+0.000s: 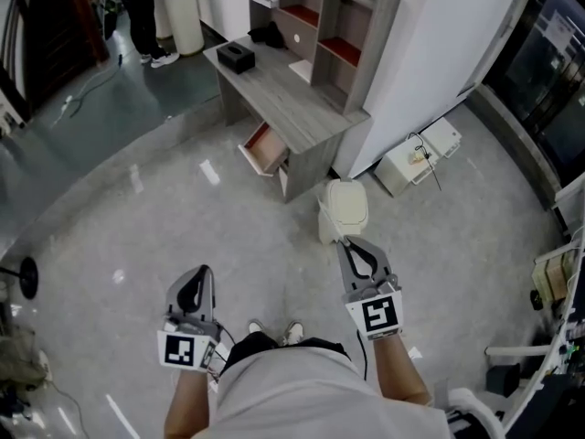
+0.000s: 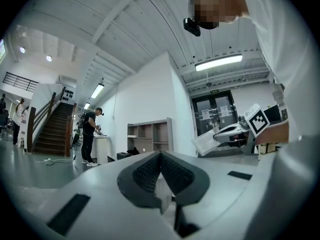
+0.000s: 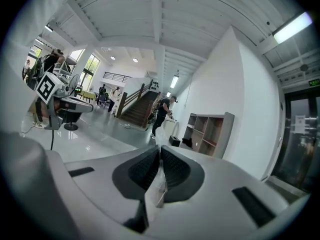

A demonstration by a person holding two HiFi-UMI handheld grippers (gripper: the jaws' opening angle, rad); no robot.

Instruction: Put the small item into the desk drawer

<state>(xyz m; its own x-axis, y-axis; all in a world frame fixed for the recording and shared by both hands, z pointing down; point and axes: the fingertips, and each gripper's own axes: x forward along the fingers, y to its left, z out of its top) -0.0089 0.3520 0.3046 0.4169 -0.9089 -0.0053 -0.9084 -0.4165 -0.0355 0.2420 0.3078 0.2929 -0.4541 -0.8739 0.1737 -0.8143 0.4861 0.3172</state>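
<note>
A white T-shirt point(image 1: 315, 396) fills bottom centre, pale shoes point(image 1: 293, 332) above it — the grey left gripper point(image 1: 203, 273) and right gripper point(image 1: 345, 242) bear black-and-white marker cubes point(image 1: 379, 315).

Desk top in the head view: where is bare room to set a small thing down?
Bare: the front strip of the desk top, from the black box at its left end to the right corner. The open drawer also looks bare. Crowded: the back, by the shelf unit.

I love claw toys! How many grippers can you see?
2. The left gripper is at lower left in the head view, shut. The right gripper is at lower right, shut on a thin white item. None seem hidden.
</note>
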